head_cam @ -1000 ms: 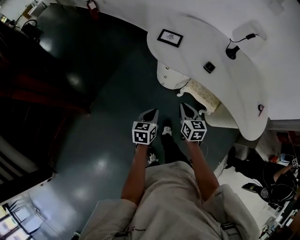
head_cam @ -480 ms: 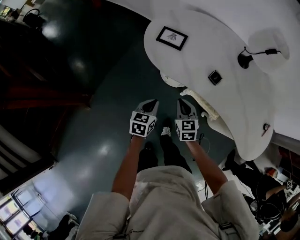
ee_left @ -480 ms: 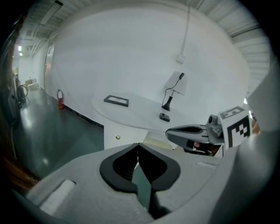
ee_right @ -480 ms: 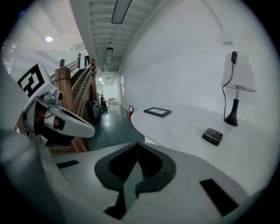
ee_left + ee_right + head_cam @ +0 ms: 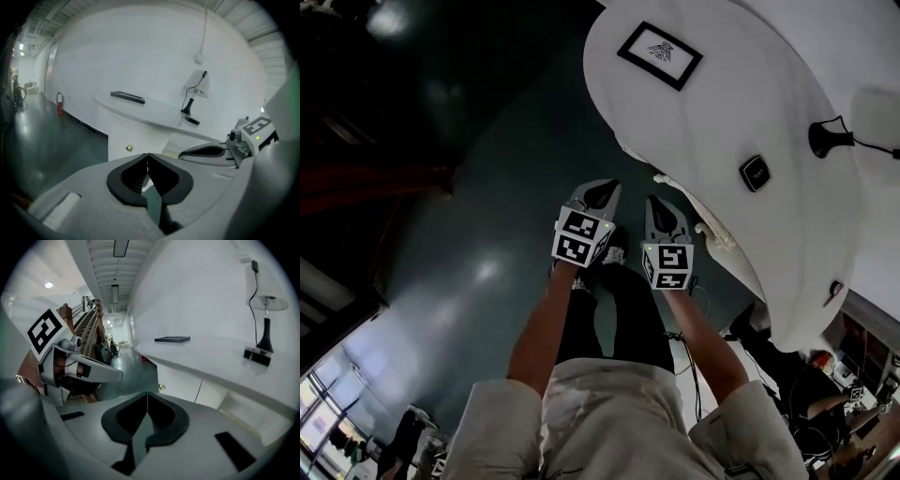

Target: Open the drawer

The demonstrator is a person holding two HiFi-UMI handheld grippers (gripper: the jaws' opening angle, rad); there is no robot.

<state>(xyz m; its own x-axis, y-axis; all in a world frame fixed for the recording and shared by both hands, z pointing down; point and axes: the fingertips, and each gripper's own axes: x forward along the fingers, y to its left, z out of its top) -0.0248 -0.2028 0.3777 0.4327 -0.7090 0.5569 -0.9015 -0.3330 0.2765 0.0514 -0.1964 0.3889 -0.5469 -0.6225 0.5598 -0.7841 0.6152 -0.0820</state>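
1. Since a second ago we have carried both grippers nearer the counter (image 5: 750, 103), which now fills more of the head view.
2. Dark, glossy floor (image 5: 487, 253) spreads below us and to our left.
3. White and curved, the counter bears a flat black frame (image 5: 660, 55), a lamp (image 5: 830, 139) and a small black square device (image 5: 755, 172).
4. Our left gripper (image 5: 602, 194) and right gripper (image 5: 661, 208) hang side by side, apart, just short of the counter's edge. Both pairs of jaws are clenched tip to tip on nothing.
5. The drawer (image 5: 140, 136) sits under the counter's overhang, ahead of both grippers and untouched.
6. Its small brass knob (image 5: 129, 148) shows just above the left jaws' tips in the left gripper view.
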